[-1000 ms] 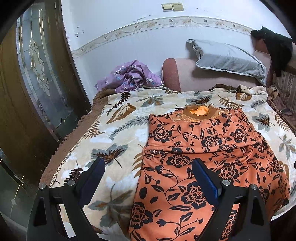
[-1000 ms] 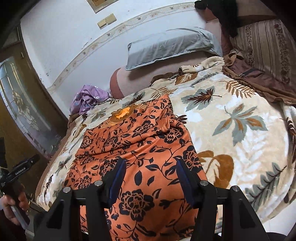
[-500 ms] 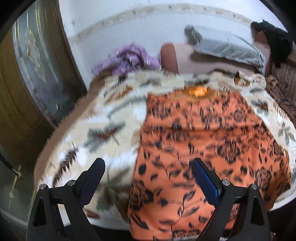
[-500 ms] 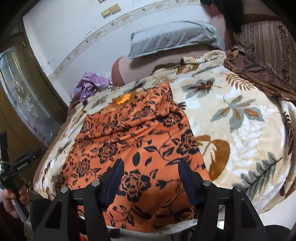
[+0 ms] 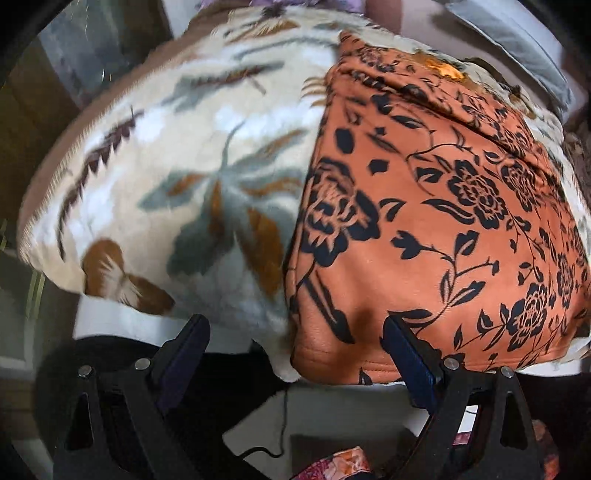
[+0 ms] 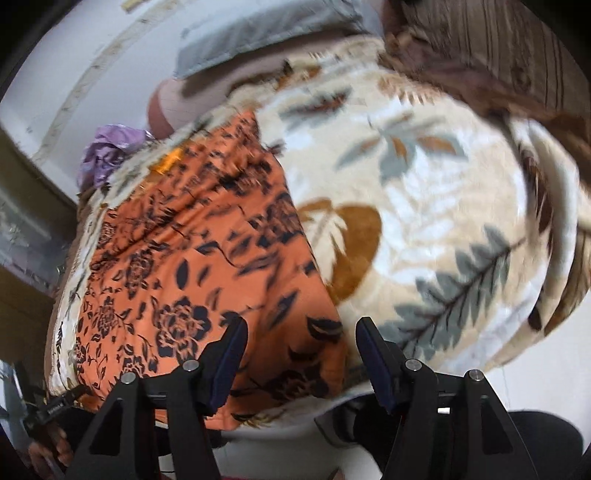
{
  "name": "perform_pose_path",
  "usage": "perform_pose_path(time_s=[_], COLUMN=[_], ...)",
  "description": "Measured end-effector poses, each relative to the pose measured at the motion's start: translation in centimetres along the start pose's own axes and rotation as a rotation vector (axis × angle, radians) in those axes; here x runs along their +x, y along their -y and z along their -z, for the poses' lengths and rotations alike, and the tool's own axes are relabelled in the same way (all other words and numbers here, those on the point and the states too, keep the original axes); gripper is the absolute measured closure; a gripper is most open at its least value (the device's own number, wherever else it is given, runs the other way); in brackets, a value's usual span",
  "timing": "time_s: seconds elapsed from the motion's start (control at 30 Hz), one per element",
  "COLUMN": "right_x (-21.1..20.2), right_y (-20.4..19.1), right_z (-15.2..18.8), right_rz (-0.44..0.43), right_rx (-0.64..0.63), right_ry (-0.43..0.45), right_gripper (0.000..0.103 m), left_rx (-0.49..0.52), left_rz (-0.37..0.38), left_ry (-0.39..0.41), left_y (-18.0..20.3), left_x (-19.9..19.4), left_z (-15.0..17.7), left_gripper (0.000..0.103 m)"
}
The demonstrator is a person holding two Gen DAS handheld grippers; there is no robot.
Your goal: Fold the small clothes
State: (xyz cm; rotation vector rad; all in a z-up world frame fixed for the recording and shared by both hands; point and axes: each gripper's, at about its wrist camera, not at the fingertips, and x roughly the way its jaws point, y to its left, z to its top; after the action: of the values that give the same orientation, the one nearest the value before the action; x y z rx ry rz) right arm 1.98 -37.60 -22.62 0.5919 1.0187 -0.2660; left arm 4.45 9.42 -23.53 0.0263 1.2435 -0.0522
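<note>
Garment (image 5: 443, 221) flat on blanket (image 5: 184, 166) (hem at near edge); pillow (image 6: 258, 33) behind.

Orange garment (image 5: 424, 206) with black floral print, spread flat on leaf-pattern blanket (image 5: 177, 173), neckline at far end, near hem hanging slightly over near bed edge

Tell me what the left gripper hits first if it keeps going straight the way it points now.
Most likely the near left hem corner of the orange floral garment, which sits between the open jaws of the left gripper at the edge of the leaf-print blanket. Depth is unclear in the blur.
</note>
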Motion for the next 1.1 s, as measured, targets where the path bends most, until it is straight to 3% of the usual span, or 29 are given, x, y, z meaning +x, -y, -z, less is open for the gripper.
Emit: perform_pose_path(time_s=[0.13,0.3,0.33,0.37,0.4,0.5,0.63,0.7,0.8,0.87,0.9,0.93,0.97,1.0,1.1], right_x=[1.8,3.2,3.1,3.0,3.0,3.1,3.5,3.7,4.1,4.2,4.3,4.3,4.2,4.2,3.6], right_y=[0.0,-0.8,-1.2,-1.7,-1.9,-2.3,-1.7,-1.7,-2.2,-2.6,-2.8,-3.0,-3.3,-3.5,-4.6], right_z=[0.3,0.8,0.8,0.9,0.9,0.9,0.1,-0.1,0.0,0.1,0.1,0.1,0.2,0.2,0.5], right_rz=[0.037,0.055,0.052,0.038,0.034,0.041,0.016,-0.004,-0.015,-0.009,0.003,0.013,0.035,0.047,0.03], right_rx=[-0.004,-0.047,-0.07,-0.102,-0.113,-0.124,-0.064,-0.058,-0.06,-0.072,-0.084,-0.096,-0.117,-0.133,-0.194], right_ry=[-0.043,-0.044,-0.036,-0.033,-0.033,-0.033,-0.069,-0.075,-0.077,-0.073,-0.074,-0.074,-0.071,-0.072,-0.091], right_gripper=[0.038,0.04,0.045,0.059,0.066,0.066,0.064,0.051,0.041,0.04,0.04,0.041,0.046,0.059,0.085], left_rx=[0.021,0.043,0.045,0.049,0.054,0.051,-0.005,0.003,0.048,0.049,0.041,0.033,0.035,0.039,0.042], left_rz=[0.018,0.018,0.022,0.025,0.025,0.04,0.059,0.082,0.138,0.154,0.16,0.177,0.182,0.183,0.181], left_ry=[-0.014,-0.012,-0.01,-0.013,-0.019,-0.019,0.048,0.061,0.008,-0.015,-0.019,-0.018,-0.014,-0.01,-0.001], left_y=[0.1,0.6,0.4,0.5,0.8,0.6,-1.4,-1.8,-1.6,-1.4,-1.3,-1.2,-1.2,-1.3,-1.4], left_x=[0.7,1.2,1.4,1.5,1.7,1.8,0.8,0.5,1.2,1.9,2.1,2.3,2.3,2.2,1.8], left_z=[0.2,0.5,0.6,0.5,0.4,-0.1,-1.1,-1.4,-1.6,-1.3,-1.2,-1.1,-1.1,-0.9,-1.0], left_gripper=[0.041,0.042,0.041,0.04,0.037,0.036,0.036,0.036,0.036,0.036,0.038,0.048,0.051,0.059,0.081])
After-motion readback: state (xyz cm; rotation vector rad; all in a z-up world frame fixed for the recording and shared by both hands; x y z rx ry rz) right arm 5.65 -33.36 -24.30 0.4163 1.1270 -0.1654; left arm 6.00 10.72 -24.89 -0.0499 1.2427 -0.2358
